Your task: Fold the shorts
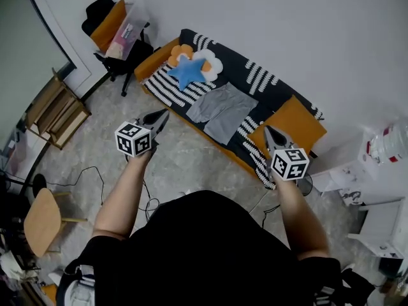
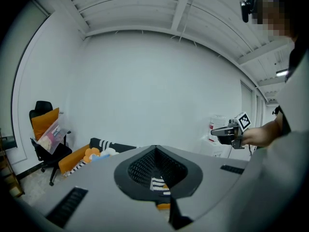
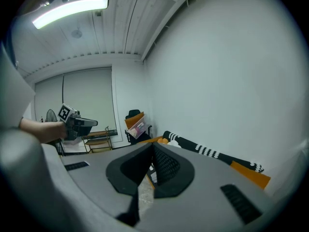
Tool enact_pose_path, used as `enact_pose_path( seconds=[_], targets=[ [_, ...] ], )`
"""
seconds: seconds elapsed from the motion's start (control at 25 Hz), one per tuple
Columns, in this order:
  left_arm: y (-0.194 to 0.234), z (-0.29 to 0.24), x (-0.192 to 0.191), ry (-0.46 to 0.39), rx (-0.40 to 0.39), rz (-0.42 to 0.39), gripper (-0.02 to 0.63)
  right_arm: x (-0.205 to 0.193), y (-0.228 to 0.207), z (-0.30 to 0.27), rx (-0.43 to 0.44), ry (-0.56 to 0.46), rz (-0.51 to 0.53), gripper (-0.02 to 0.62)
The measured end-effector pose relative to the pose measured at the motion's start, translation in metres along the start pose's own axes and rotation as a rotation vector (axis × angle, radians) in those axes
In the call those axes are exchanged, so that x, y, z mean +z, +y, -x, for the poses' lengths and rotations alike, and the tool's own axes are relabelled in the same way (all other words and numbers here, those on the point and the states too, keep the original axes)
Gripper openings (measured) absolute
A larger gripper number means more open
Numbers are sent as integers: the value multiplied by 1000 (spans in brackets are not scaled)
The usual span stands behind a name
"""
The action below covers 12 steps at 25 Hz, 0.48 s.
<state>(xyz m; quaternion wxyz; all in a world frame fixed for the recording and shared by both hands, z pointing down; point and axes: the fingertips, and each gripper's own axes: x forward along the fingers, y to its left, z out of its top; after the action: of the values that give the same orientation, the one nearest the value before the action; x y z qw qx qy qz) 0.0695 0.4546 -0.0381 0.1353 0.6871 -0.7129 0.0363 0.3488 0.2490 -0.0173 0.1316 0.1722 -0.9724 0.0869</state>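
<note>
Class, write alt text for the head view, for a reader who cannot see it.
Seen from above, a person holds a shut left gripper and a shut right gripper out toward grey shorts spread flat on a striped sofa, touching nothing. A blue star cushion lies left of the shorts, an orange cushion right.

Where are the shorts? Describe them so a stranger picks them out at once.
Start at the long, low, black couch with white stripes that runs along the white wall. Near its middle lie the shorts, spread flat between the blue star cushion and the orange cushion. They are the only plain grey, flat cloth there.
</note>
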Motion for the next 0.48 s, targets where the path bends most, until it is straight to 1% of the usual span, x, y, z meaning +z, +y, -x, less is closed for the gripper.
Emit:
enact_pose_path(
  seconds=[0.32,0.48],
  targets=[
    [-5,-15,3,20,10,-19,15,4,-15,0,-12,-17,-30,6],
    [-7,-31,3,18,-8,-10,15,2,-23,-4,-22,-2,-39,6]
  ],
)
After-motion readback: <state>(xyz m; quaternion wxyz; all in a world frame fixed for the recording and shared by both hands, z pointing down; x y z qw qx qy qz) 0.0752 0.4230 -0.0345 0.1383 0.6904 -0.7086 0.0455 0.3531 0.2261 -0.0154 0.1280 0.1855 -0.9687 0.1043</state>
